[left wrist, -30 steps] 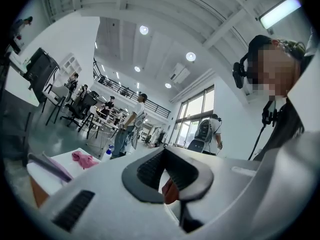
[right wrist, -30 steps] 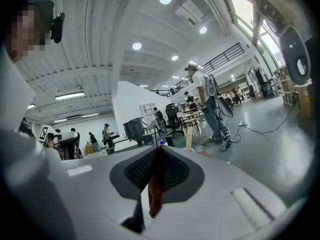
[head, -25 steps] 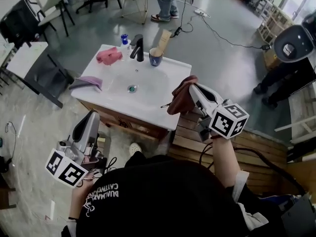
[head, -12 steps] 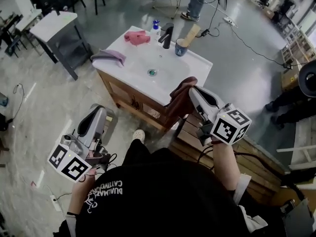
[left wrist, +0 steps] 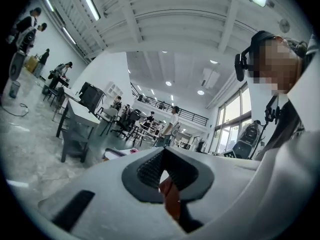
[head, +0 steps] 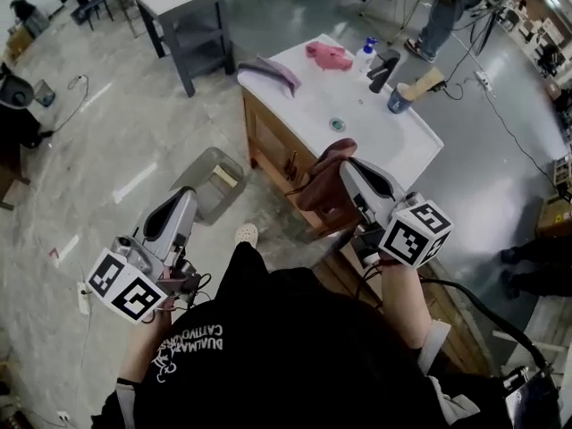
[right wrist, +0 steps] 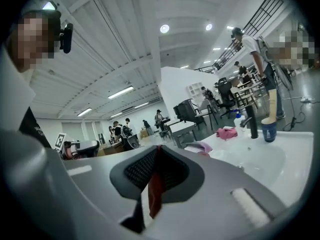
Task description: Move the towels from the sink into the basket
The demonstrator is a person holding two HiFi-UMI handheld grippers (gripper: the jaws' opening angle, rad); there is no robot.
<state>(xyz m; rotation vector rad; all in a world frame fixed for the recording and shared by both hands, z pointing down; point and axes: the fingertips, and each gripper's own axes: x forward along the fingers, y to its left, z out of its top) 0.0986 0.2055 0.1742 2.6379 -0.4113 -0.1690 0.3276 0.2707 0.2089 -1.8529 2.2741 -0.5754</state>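
Observation:
My right gripper [head: 344, 164] is shut on a dark red towel [head: 323, 186], which hangs in the air in front of the sink cabinet [head: 273, 146]. In the right gripper view a red strip of that towel [right wrist: 156, 194] sits between the closed pads. A pink towel [head: 329, 55] lies on the white sink top [head: 393, 141] near the faucet [head: 384, 68]. A mauve towel [head: 271, 71] drapes over the sink's left end. The grey basket [head: 207, 183] stands on the floor left of the cabinet. My left gripper [head: 183, 195] is shut and holds nothing, low at the left beside the basket.
A blue cup [head: 399, 102] and a bottle [head: 365, 52] stand by the faucet. A grey side table [head: 183, 3] stands beyond the sink, and a person [head: 442, 16] stands at the back right. A wooden pallet [head: 357, 266] lies under my right arm. Cables cross the floor.
The view has swung left: the sink slid from centre to the upper right and the basket came into sight. Both grippers moved with the turn; the right keeps the dark red towel.

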